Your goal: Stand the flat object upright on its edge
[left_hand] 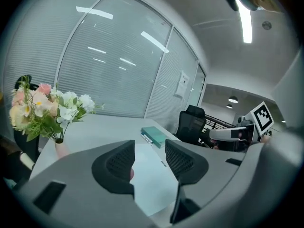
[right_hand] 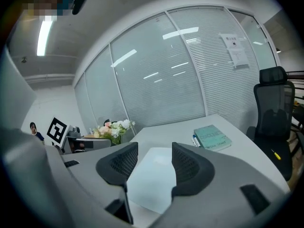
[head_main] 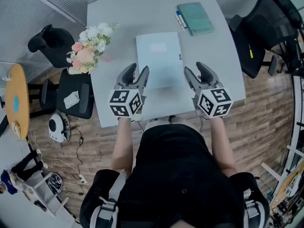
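**Now: both grippers open at the panel's near corners, panel flat on the table**

Right, we're looking down on the grey table [head_main: 118, 13], and the flat panel [head_main: 159, 61], pale and rectangular, lies flat at its middle, face up, none of its edges lifted. The left gripper [head_main: 137, 72] sits at the panel's near left corner with its inner fingertip over the panel's left edge. The right gripper [head_main: 195, 70] is just beside the near right corner. Whether either one touches the panel, the head view doesn't settle.

Over to the left gripper view: the jaws stand apart and there's nothing pinched, only the panel's surface showing through the gap beyond them. The right gripper view shows the same, with the jaws spread and the panel lying on the table past the empty gap.

Around the table, a bouquet [head_main: 88, 49] of pink and white flowers stands near the left edge. A green book [head_main: 195, 18] lies at the far right corner with a pen [head_main: 179, 19] just beside it, both well apart from the panel. A black office chair [head_main: 268, 27] is parked off the table's right side.
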Motion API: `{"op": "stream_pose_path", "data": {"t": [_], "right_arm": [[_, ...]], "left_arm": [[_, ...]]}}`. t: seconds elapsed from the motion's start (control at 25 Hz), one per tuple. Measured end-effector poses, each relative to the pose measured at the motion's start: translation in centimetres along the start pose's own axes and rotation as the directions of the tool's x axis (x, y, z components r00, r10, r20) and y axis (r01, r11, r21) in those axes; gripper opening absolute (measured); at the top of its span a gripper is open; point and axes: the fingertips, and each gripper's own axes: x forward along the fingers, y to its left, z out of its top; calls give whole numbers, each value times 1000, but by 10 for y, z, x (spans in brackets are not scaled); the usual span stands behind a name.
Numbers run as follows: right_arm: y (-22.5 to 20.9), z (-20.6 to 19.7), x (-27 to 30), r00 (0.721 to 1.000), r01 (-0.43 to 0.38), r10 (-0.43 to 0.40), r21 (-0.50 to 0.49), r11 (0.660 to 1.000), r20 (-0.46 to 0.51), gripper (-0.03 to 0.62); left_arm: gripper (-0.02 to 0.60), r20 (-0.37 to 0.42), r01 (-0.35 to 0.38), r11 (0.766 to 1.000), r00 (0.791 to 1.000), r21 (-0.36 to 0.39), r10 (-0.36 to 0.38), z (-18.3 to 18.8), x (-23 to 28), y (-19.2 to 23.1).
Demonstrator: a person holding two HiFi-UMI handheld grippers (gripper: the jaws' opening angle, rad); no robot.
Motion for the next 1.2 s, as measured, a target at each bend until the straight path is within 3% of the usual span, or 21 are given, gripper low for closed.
{"op": "stream_pose_path", "data": {"t": [0.36, 0.56, 0.92, 1.2], "right_arm": [[-20, -27, 53, 994, 40, -37, 25, 999, -102, 218], [-36, -40, 70, 988, 74, -67, 47, 996, -140, 215], [-66, -67, 108, 975, 91, -73, 81, 993, -208, 215], [-92, -87, 144, 962, 107, -75, 109, 988, -263, 215]], "left_arm": [[199, -90, 48, 998, 995, -46, -52, -26, 54, 50], [199, -127, 60, 998, 990, -26, -63, -40, 77, 58], [199, -189, 31, 997, 981, -69, -43, -75, 107, 83], [213, -255, -17, 998, 967, -54, 3, -99, 136, 114]]}}
